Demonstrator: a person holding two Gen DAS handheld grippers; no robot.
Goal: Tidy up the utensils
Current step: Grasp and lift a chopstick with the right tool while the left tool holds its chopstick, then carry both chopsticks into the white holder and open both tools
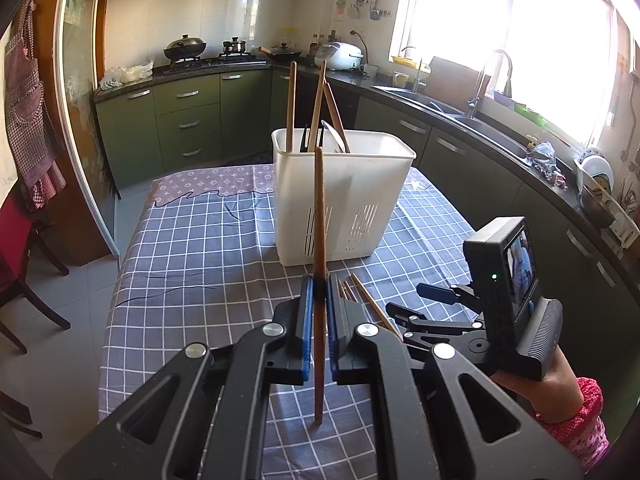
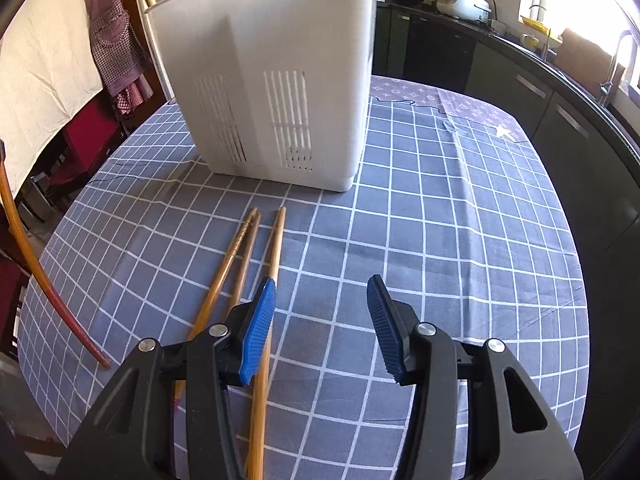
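- Left gripper (image 1: 319, 300): blue pads clenched on a long dark-brown wooden chopstick (image 1: 319, 216), held near upright just in front of the white slotted plastic utensil holder (image 1: 344, 200). Judgement: steep hold suits dropping it tip-first into the holder.
- Holder already contains several wooden chopsticks (image 1: 291, 104) and dark-handled utensils, leaning against its rim.
- Right gripper (image 2: 322, 320): released, nothing between the pads, which stand apart over bare cloth. Its left blue pad (image 2: 260, 332) lies over a pale bamboo chopstick (image 2: 274, 248).
- Two more brown chopsticks (image 2: 236, 248) lie flat, near the holder's front, tips towards it. Judgement: right gripper is lining up for the next pick; it is offset to one side of the stick.
- Surface: table under a grey-blue checked cloth (image 2: 460, 240), holder standing on it.
- Room: kitchen behind the holder; green cabinets (image 1: 188, 120), stove with pots, sink under a bright window.
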